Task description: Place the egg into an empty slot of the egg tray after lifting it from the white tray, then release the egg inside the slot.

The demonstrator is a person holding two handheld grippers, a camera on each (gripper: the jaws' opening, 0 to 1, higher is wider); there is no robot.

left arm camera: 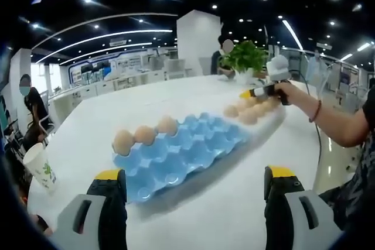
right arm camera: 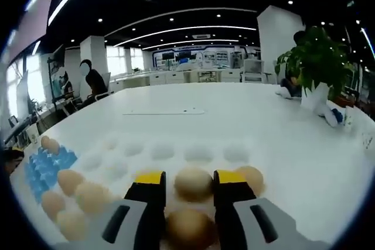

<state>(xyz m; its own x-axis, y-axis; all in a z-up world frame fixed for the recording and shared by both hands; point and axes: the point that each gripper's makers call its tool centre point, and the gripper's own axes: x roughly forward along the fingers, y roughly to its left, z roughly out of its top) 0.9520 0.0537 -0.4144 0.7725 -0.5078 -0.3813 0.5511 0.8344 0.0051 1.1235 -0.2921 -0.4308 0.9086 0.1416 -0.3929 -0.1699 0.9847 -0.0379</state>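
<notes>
A blue egg tray lies in the middle of the white table, with three eggs in its far left row. Its edge also shows at the left of the right gripper view. Beyond it sits the white tray with several eggs. My right gripper hangs over the white tray, jaws drawn in against one egg, which rests in its slot. Another egg lies lower between the fingers. A hand holds the right gripper in the left gripper view. My left gripper stands wide open near the blue tray's front edge, holding nothing.
A paper cup stands at the table's left edge. A potted plant sits at the far end, also seen at the right. People sit in the background. The person's arm reaches in from the right.
</notes>
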